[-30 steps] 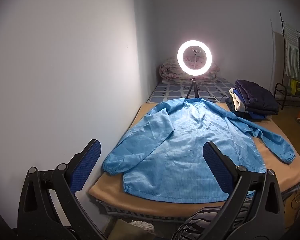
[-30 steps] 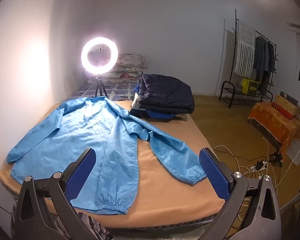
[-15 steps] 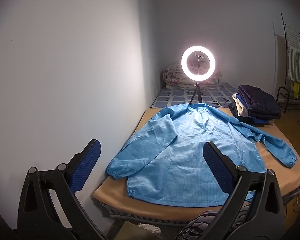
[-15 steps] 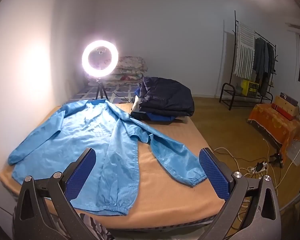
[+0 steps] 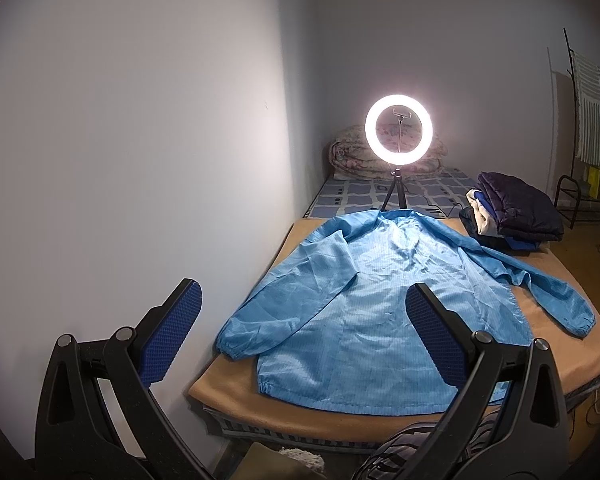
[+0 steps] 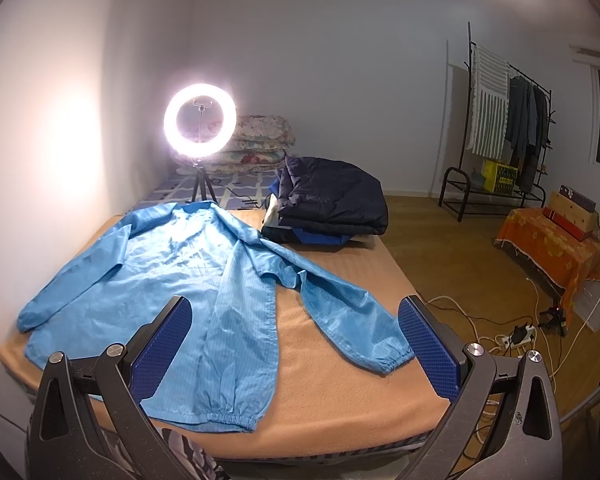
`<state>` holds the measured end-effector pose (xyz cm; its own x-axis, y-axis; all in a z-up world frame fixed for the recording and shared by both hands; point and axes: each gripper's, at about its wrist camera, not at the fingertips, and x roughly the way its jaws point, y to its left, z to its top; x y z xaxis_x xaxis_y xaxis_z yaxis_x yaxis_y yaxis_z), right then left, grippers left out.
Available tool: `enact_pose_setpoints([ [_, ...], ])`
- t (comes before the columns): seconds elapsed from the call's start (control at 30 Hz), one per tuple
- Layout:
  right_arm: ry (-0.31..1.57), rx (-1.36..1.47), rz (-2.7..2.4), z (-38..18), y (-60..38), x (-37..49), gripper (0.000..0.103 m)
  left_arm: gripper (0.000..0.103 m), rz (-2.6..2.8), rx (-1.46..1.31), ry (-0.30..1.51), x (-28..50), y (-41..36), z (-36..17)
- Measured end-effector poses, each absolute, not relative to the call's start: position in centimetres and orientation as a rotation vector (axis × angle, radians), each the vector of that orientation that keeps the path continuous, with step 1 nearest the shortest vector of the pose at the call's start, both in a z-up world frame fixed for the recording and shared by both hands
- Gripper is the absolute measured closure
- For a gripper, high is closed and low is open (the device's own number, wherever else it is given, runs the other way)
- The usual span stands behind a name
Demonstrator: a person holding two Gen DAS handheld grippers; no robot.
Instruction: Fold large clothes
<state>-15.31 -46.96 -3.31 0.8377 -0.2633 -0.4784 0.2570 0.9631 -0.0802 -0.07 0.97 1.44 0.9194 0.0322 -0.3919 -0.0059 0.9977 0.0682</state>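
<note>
A light blue jacket (image 5: 380, 304) lies spread flat, back up, on a tan blanket (image 5: 236, 396) over the bed, both sleeves out to the sides. It also shows in the right wrist view (image 6: 188, 280), with its right sleeve cuff (image 6: 388, 360) near the bed's right edge. My left gripper (image 5: 304, 332) is open and empty, held back from the bed's near edge above the left hem. My right gripper (image 6: 296, 344) is open and empty, held above the near right part of the bed.
A lit ring light (image 5: 398, 129) on a tripod stands behind the collar. A stack of folded dark clothes (image 6: 328, 204) sits at the far right of the bed. A wall (image 5: 140, 160) runs along the left. Cables (image 6: 512, 332), an orange-covered table (image 6: 552, 244) and a clothes rack (image 6: 500, 120) stand right.
Both grippers have drawn back and up a little from the bed, so the jacket looks smaller and lower in view. Both stay open; the jacket has not moved.
</note>
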Motion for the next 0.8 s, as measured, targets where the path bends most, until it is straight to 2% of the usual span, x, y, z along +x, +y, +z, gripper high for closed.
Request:
enact_pose_setpoints([
  [0.8, 0.506, -0.008, -0.27, -3.59, -47.04, -15.21, 0.001, 0.0, 0.027, 0.073, 0.392, -0.1, 1.57, 2.14],
])
